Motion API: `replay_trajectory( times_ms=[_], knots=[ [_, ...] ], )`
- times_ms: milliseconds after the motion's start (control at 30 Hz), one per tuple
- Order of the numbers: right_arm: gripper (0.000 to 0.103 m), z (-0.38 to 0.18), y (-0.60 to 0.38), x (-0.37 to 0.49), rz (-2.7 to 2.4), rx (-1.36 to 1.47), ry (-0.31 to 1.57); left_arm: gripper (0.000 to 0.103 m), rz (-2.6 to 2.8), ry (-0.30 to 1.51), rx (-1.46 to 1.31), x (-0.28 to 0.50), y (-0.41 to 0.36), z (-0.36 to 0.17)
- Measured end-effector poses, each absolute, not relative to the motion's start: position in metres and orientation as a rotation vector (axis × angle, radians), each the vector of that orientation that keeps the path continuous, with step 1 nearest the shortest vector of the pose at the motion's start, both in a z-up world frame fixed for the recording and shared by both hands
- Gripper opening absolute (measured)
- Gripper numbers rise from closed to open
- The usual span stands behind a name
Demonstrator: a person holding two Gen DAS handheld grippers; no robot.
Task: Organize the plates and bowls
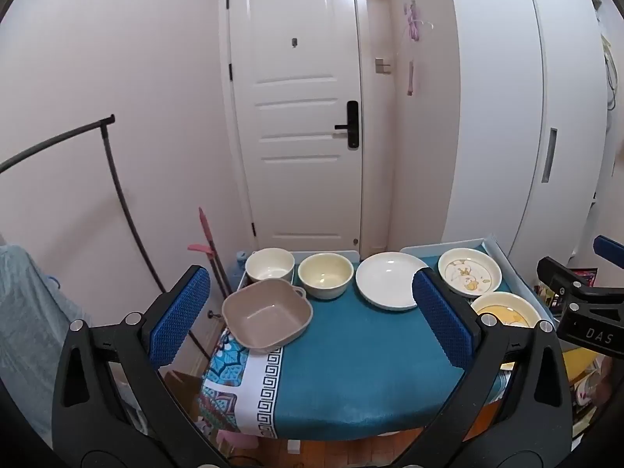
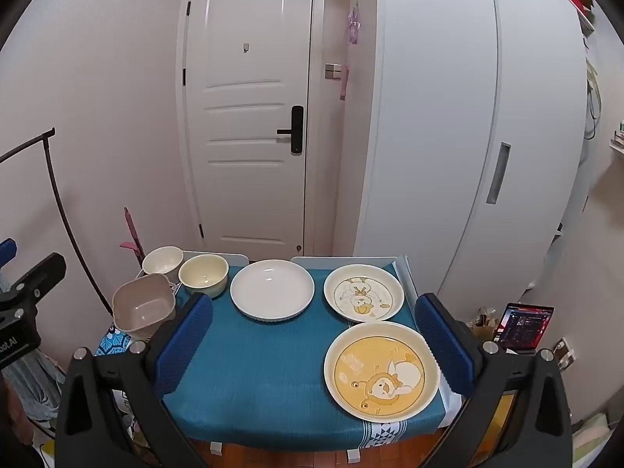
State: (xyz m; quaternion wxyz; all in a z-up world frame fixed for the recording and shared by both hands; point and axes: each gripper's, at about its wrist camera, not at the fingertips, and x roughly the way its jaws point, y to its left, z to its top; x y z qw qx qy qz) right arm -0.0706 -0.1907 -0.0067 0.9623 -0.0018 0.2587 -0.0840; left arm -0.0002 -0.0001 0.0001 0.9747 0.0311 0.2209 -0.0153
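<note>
On a small table with a blue cloth (image 1: 351, 358) (image 2: 253, 370) stand a white bowl (image 1: 270, 264) (image 2: 162, 259), a cream bowl (image 1: 323, 275) (image 2: 203, 275), a taupe square bowl (image 1: 267, 314) (image 2: 143, 307) at the left edge, a plain white plate (image 1: 390, 280) (image 2: 272, 288), a cream duck plate (image 1: 469, 272) (image 2: 363, 291) and a yellow bear plate (image 1: 507, 310) (image 2: 382, 368). My left gripper (image 1: 312, 323) is open and empty, back from the table. My right gripper (image 2: 316, 347) is open and empty above the near edge.
A white door (image 1: 296, 109) and a white wardrobe (image 1: 507, 117) stand behind the table. A black clothes rack (image 1: 113, 179) stands on the left. A laptop (image 2: 524, 325) sits low on the right. A grey tray rim (image 1: 487, 242) runs along the table's back right.
</note>
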Motion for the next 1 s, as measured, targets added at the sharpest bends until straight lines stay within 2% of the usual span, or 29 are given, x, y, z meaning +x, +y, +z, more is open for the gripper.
replay_trajectory(
  times_ms=[1000],
  knots=[
    [0.103,-0.004,-0.194,-0.064,-0.171,0.015,0.557,0.103,-0.001,0.425,0.100,0.011,0.001,0.001]
  ],
)
